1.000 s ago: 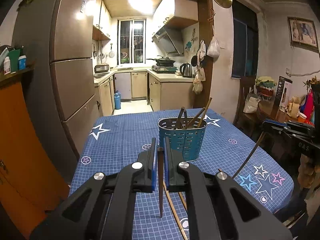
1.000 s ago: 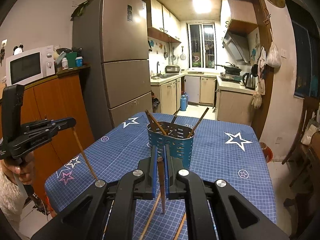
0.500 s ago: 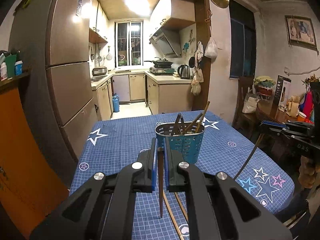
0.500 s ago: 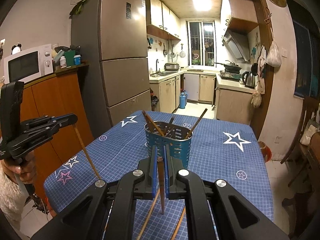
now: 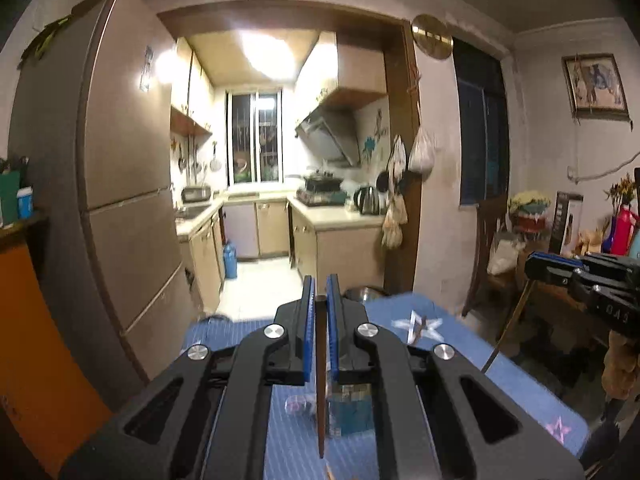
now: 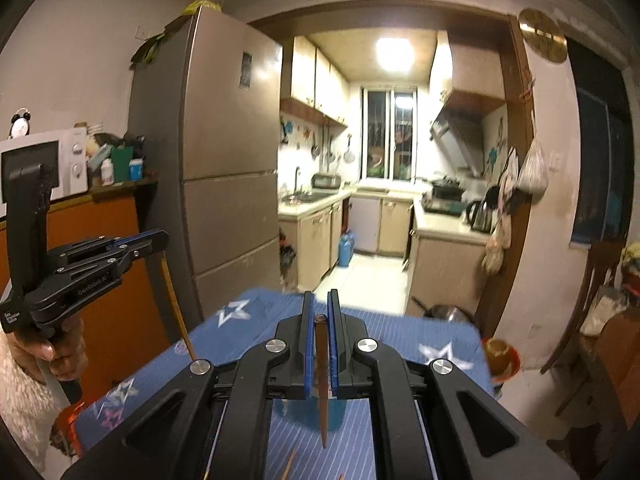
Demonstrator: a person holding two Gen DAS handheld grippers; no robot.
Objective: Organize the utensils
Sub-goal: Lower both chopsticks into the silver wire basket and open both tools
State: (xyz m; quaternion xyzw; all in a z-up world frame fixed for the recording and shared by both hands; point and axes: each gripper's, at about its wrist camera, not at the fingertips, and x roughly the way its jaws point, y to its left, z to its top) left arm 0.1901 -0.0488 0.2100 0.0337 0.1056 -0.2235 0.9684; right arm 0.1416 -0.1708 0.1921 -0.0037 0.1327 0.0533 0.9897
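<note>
A tall fridge (image 5: 120, 200) stands at the left of an open doorway into a lit galley kitchen, and a table under a blue star-print cloth (image 5: 460, 344) fills the foreground. On the left side, the left gripper (image 5: 319, 308) has its 2 blue pads nearly together, clamped on a dark chopstick (image 5: 321, 392) that hangs down between them, its top end at the fingertips and its tapered tip pointing at the cloth. The teal utensil holder (image 5: 352, 408) sits on the table just behind and below that chopstick, mostly hidden by the gripper body and blurred. Further right, the right gripper (image 6: 319, 312) is likewise closed to a narrow gap on a second brown chopstick (image 6: 322, 384), held upright with its point down; the holder (image 6: 300, 410) shows only as a blue patch beneath the pads. 2 loose chopsticks (image 6: 290, 462) lie on the cloth at the lower edge of the right wrist view. Compared with 1 second ago, both grippers have risen: the holder, then plainly ahead of the fingertips, now lies low behind them, more of the kitchen floor shows, and the grips are unchanged.
</note>
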